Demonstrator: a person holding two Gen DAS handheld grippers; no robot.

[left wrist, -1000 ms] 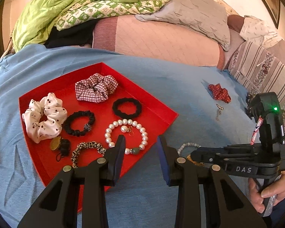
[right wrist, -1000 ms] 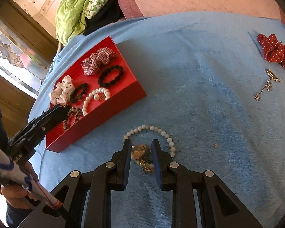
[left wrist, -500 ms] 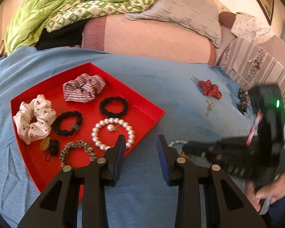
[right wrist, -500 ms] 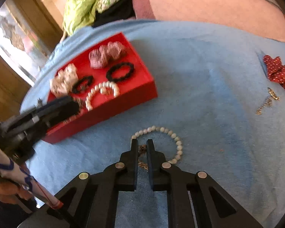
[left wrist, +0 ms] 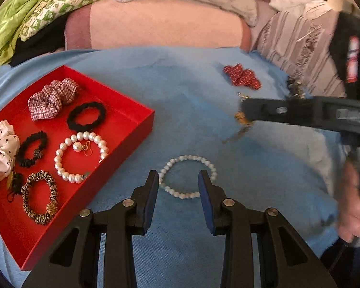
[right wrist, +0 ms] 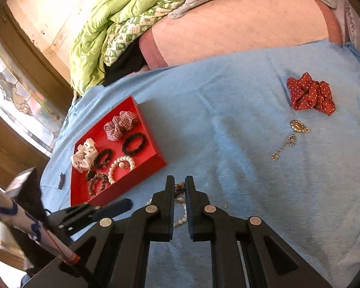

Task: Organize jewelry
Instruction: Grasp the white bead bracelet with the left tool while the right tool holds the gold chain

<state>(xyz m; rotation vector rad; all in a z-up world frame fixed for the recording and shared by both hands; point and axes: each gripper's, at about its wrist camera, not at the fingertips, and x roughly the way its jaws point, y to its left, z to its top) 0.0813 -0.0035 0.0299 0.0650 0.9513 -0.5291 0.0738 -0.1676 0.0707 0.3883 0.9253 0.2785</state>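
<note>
A red tray (left wrist: pixel 141 129) (right wrist: pixel 156 162) on the blue cloth holds scrunchies, black hair ties, a pearl bracelet (left wrist: pixel 80 156) and a leopard-print bracelet (left wrist: pixel 39 195). A small white bead bracelet (left wrist: pixel 188 177) lies on the cloth right of the tray. My left gripper (left wrist: pixel 178 182) is open just above its near side. My right gripper (right wrist: pixel 179 186) is shut on a small gold pendant piece (right wrist: pixel 179 189) (left wrist: pixel 242 118) and holds it lifted above the cloth; a thin chain dangles below it in the left wrist view.
A red polka-dot scrunchie (right wrist: pixel 310 93) (left wrist: pixel 242 75) and a gold pendant with chain (right wrist: pixel 290 136) lie on the cloth at the far right. A small dark leaf clip (right wrist: pixel 61 180) lies left of the tray. Pillows and a green quilt (right wrist: pixel 103 36) are behind.
My right gripper closed on the gold piece beside the bead bracelet and lifted it off the cloth. My left gripper moved right, from over the tray to the bead bracelet.
</note>
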